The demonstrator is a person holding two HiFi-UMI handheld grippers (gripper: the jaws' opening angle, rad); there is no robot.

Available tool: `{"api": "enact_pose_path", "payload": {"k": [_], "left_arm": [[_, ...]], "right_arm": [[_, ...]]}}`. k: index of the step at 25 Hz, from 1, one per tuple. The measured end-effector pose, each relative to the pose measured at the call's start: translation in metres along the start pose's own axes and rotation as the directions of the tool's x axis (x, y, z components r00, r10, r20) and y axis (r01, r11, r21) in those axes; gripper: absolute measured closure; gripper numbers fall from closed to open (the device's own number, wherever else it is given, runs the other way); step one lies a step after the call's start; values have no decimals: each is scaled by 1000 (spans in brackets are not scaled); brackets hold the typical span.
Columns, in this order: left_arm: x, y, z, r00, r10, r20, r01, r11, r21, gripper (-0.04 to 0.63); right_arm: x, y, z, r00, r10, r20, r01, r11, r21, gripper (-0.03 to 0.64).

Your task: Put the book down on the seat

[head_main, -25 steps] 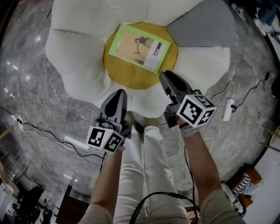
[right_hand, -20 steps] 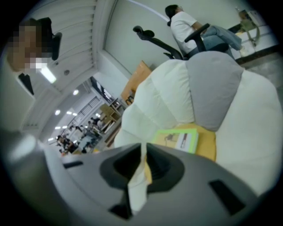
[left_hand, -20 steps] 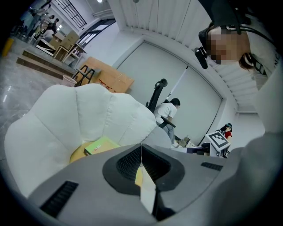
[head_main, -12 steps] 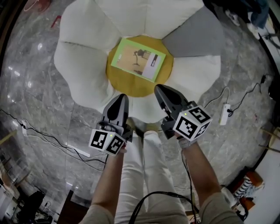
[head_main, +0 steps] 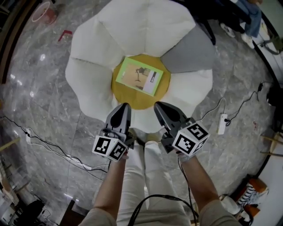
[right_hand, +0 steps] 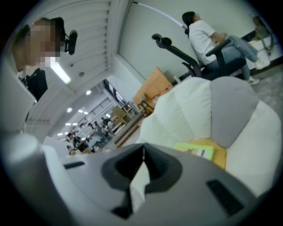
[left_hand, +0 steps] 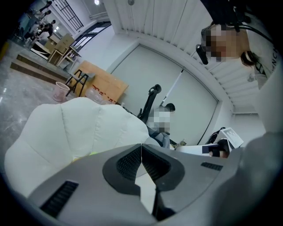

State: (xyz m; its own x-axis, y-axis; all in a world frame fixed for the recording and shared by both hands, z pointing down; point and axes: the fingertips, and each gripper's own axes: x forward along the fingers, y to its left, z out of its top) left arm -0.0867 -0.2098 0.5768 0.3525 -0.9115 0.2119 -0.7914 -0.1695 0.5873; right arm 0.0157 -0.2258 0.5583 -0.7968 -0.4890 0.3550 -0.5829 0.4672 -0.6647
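Observation:
The book [head_main: 139,75], green-edged with a tan cover, lies flat on the yellow centre [head_main: 119,91] of the flower-shaped seat [head_main: 93,79]; its edge also shows in the right gripper view [right_hand: 194,150]. My left gripper [head_main: 124,108] hangs shut over the seat's near petal, below and left of the book. My right gripper [head_main: 159,107] is shut and empty, just below the book's near edge. Both jaw pairs meet at the tips with nothing between them, left gripper [left_hand: 141,147] and right gripper [right_hand: 143,150].
The seat has white petals and one grey petal [head_main: 188,50]. Cables [head_main: 48,141] run over the marble floor at left; a power strip [head_main: 222,124] lies at right. A pink bucket [head_main: 43,11] stands far left. A person sits on an office chair [right_hand: 208,39] behind the seat.
Both grippers have drawn back toward me, away from the book, which stays on the yellow centre. The right gripper's jaws have come together.

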Motion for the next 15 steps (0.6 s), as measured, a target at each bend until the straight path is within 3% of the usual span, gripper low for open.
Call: {"api": "enact_pose_path", "payload": {"k": [15], "left_arm": [[-34, -55, 47, 997, -65, -30, 66, 996, 52, 571]], "right_arm": [[-44, 73, 25, 998, 67, 7, -67, 997, -50, 600]]}}
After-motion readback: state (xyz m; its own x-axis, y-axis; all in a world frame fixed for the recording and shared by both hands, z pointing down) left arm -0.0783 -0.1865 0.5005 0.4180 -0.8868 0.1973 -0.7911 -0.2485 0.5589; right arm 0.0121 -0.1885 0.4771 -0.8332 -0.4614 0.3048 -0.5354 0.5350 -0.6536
